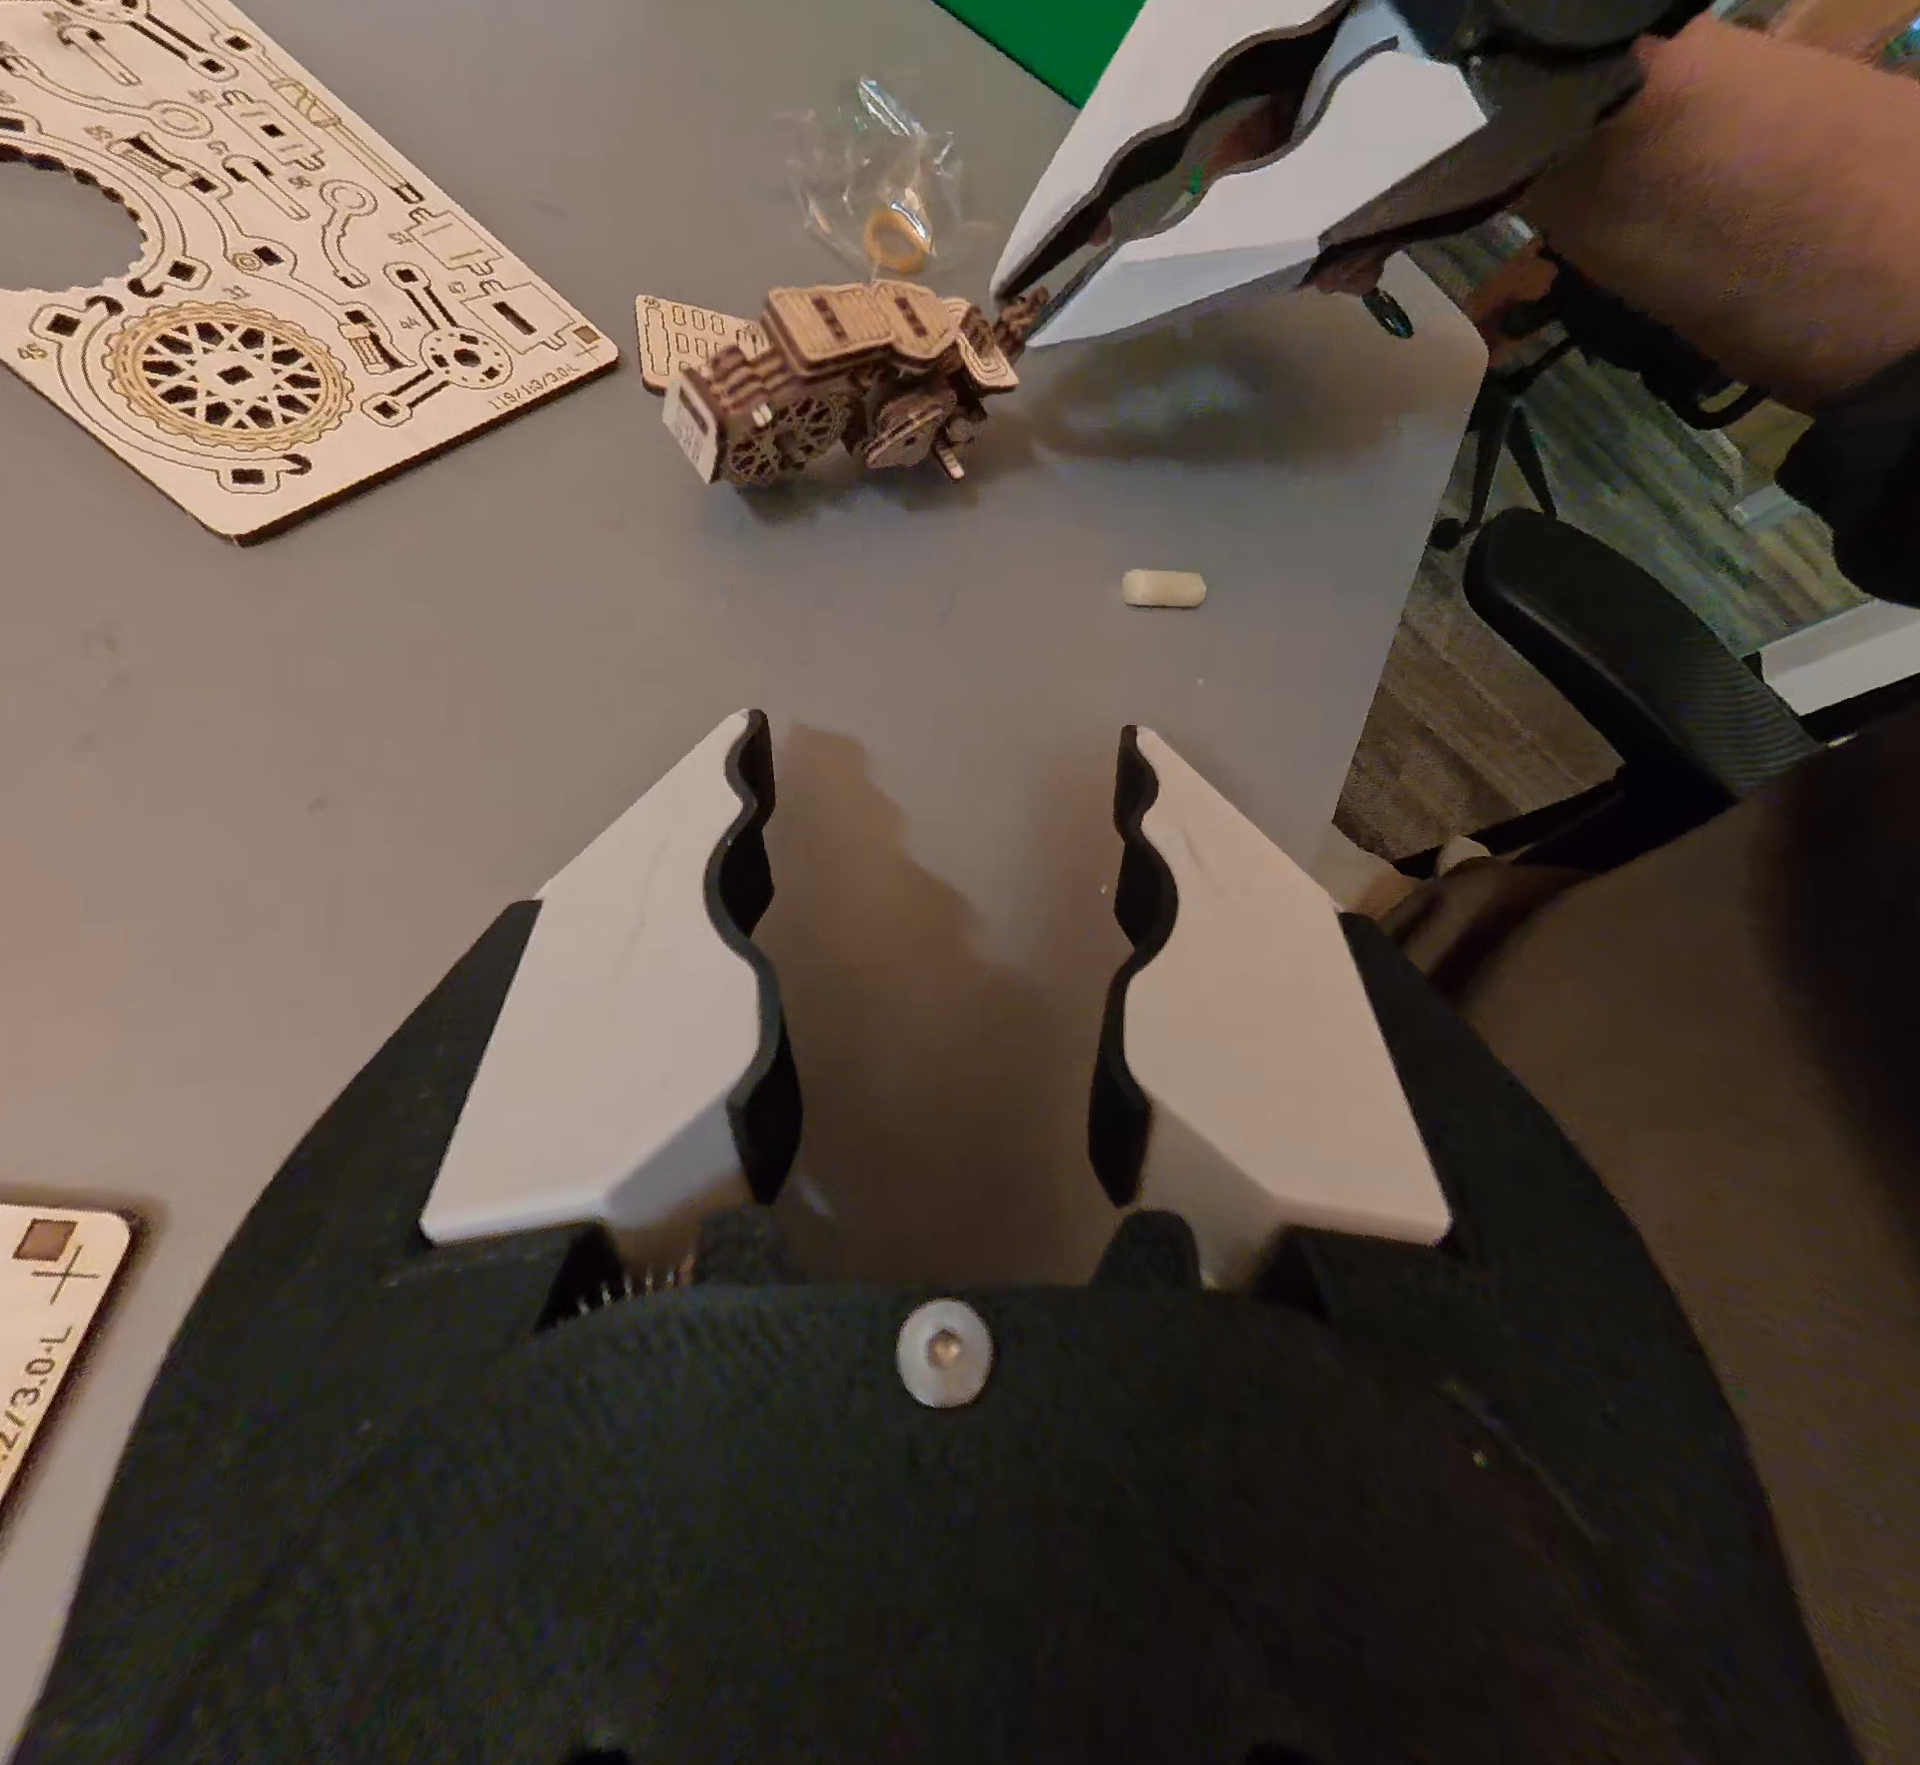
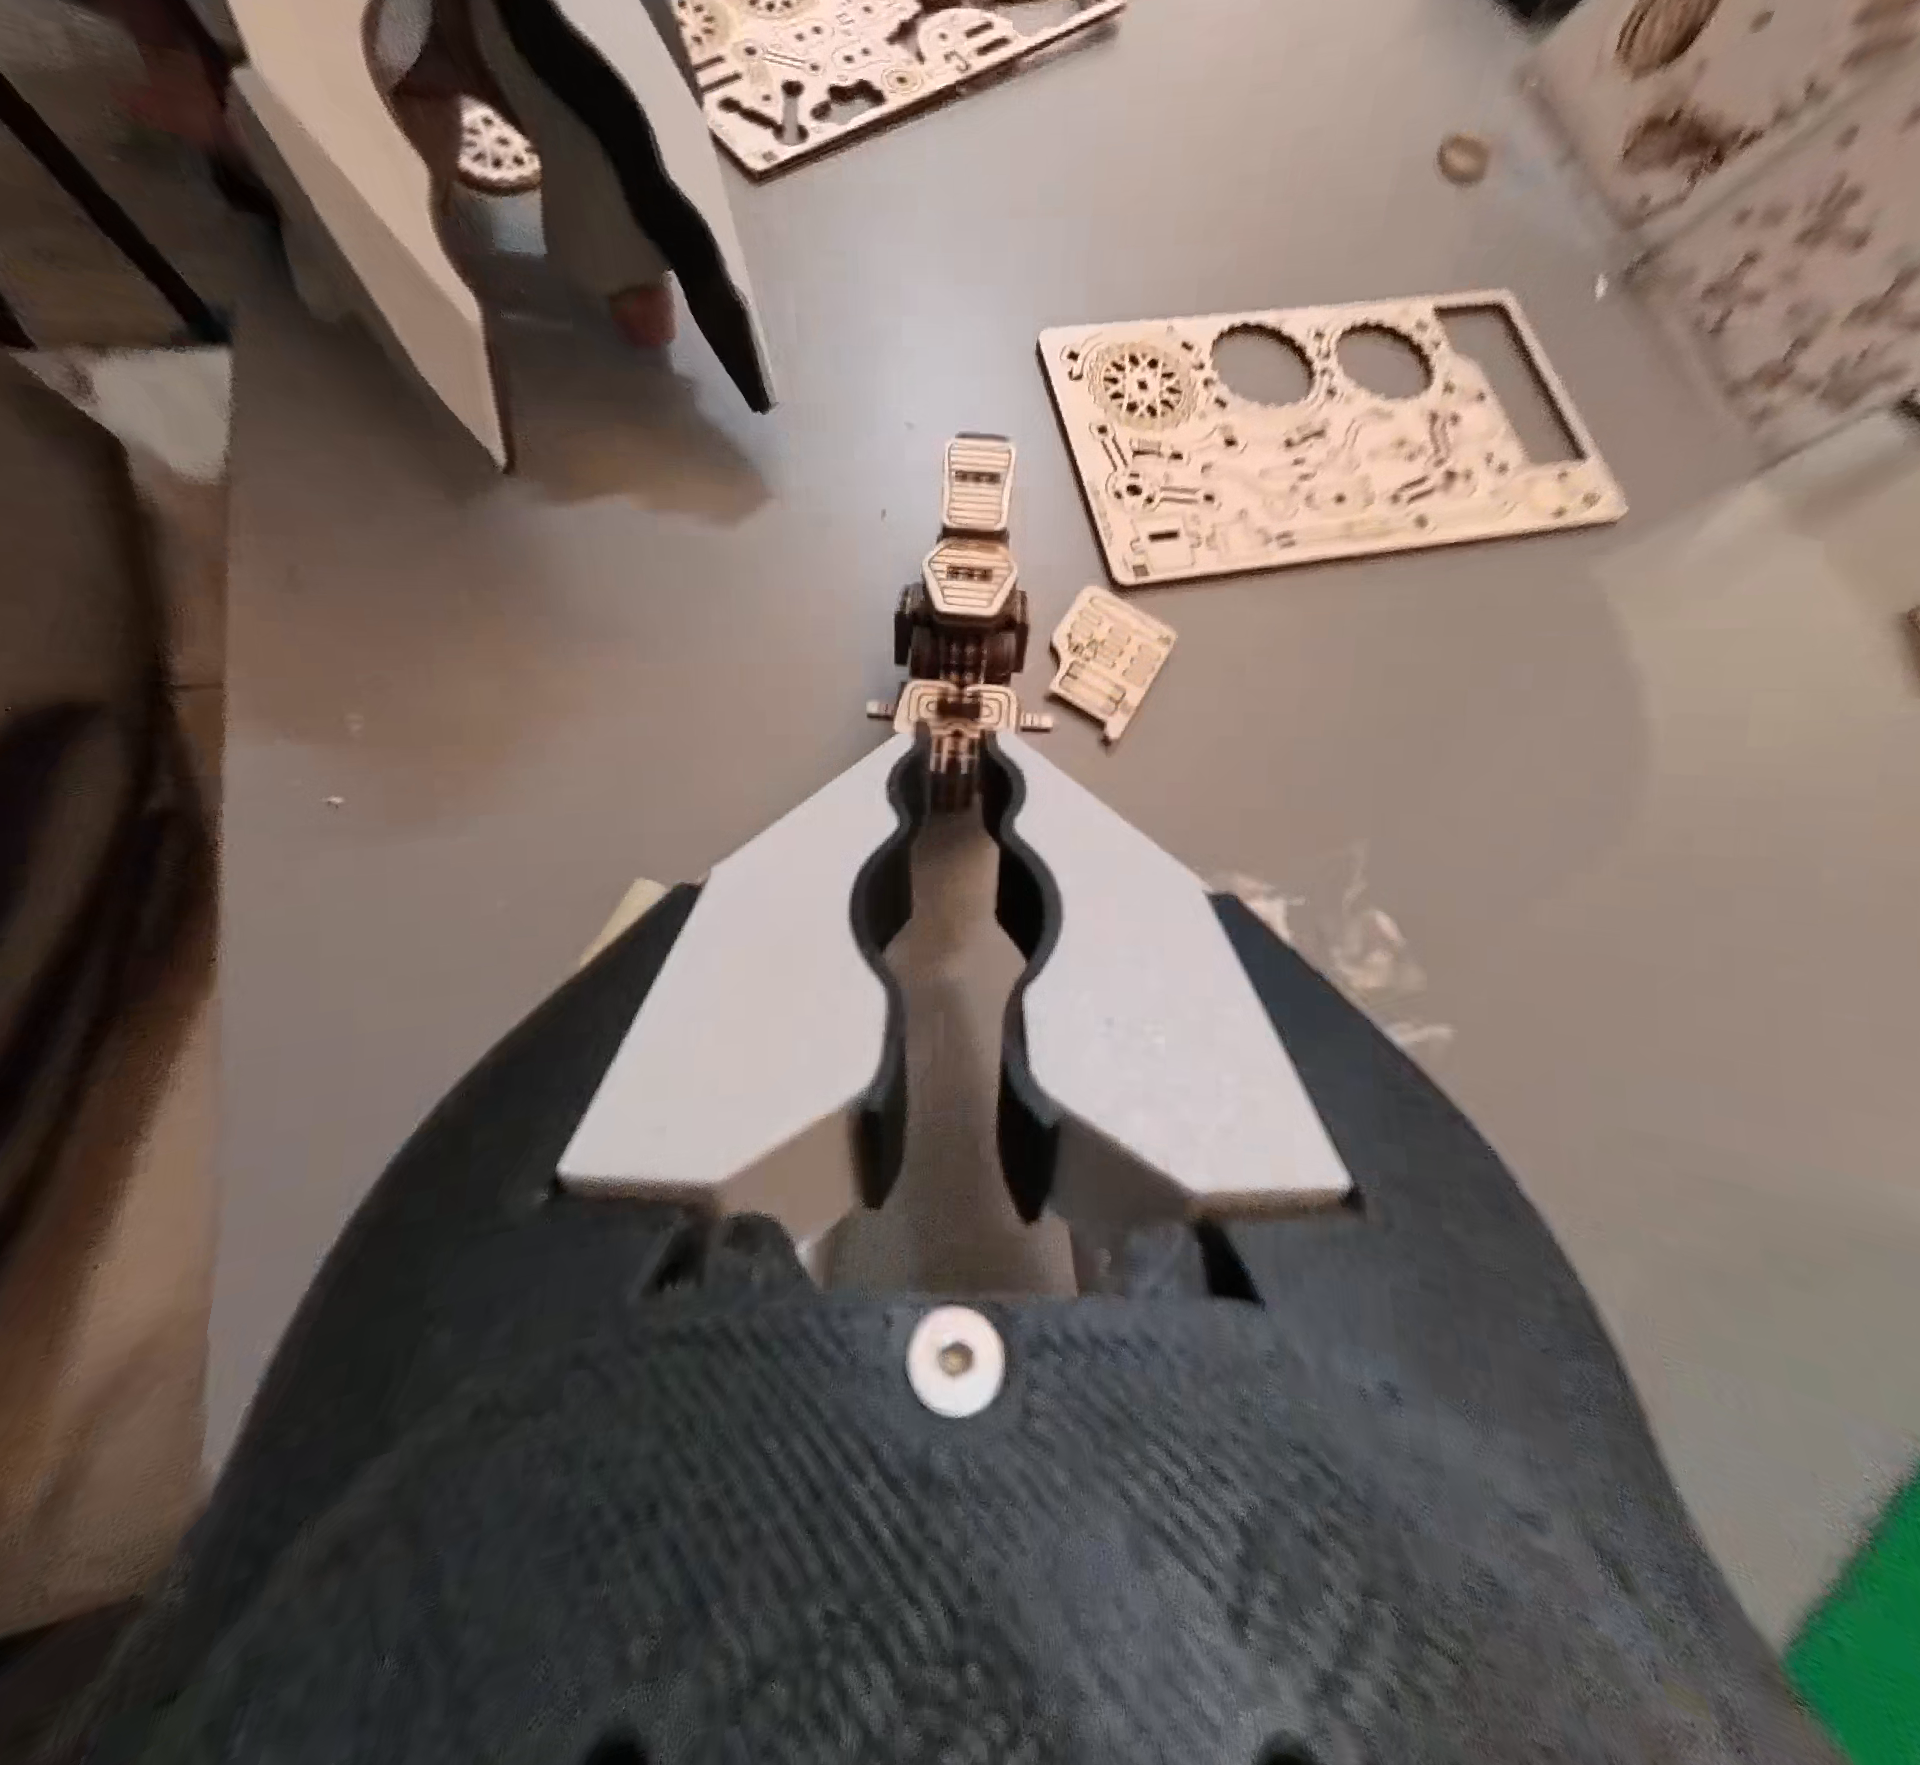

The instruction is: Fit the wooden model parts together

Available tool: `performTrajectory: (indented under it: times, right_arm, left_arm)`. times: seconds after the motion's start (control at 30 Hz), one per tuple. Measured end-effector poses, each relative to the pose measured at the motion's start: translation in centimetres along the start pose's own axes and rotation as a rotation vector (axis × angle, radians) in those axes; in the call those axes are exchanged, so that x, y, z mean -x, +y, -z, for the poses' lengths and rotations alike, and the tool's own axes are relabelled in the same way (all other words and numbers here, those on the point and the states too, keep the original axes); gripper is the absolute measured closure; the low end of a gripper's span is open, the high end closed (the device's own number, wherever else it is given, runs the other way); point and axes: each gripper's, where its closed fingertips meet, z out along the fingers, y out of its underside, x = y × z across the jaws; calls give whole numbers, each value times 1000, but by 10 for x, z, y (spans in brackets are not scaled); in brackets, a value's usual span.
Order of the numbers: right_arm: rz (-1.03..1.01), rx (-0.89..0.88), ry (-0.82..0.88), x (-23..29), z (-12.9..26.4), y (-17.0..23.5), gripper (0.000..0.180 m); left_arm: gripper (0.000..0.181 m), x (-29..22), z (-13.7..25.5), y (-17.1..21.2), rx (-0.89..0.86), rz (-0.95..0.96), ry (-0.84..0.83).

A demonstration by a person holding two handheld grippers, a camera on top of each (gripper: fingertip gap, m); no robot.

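Note:
A small, partly built wooden model (image 1: 862,375) stands low on the grey table (image 1: 520,676), side-on in the left wrist view. My right gripper (image 1: 1013,313) comes in from the upper right and is shut on the model's end. In the right wrist view the model (image 2: 966,593) stretches away from my right gripper (image 2: 951,749), its near end pinched between the tips. My left gripper (image 1: 940,739) is open and empty, a short way in front of the model. It also shows in the right wrist view (image 2: 634,427), at the upper left.
Laser-cut wooden part sheets lie around: one (image 1: 260,261) left of the model, another (image 2: 904,22) farther back. A small loose wooden panel (image 1: 675,333) lies beside the model. A clear bag (image 1: 883,188), a white pellet (image 1: 1164,590) and a ring (image 2: 1463,157) lie nearby. The table edge (image 1: 1423,572) and a black chair (image 1: 1621,676) are at the right. The grippers' ends are close to 10 cm from one another. The white pellet (image 1: 1164,590) sits 8 cm or so from the ends of my right fingers.

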Motion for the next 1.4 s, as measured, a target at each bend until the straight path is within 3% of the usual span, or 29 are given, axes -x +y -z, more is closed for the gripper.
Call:
performTrajectory:
  times: [0.13,0.83,1.17,1.4]
  right_arm:
    - [-127,-8,-43,0,1,10,172]
    - [-160,-80,30,-13,7,2,164]
    - [-246,-134,191,-43,25,-2,156]
    - [-230,-48,290,-49,21,10,148]
  left_arm:
    - [114,1,-1,0,-1,17,2]
    - [115,0,-3,0,-1,47,16]
    - [115,0,-4,0,2,64,22]
    - [115,-1,-5,0,0,77,28]
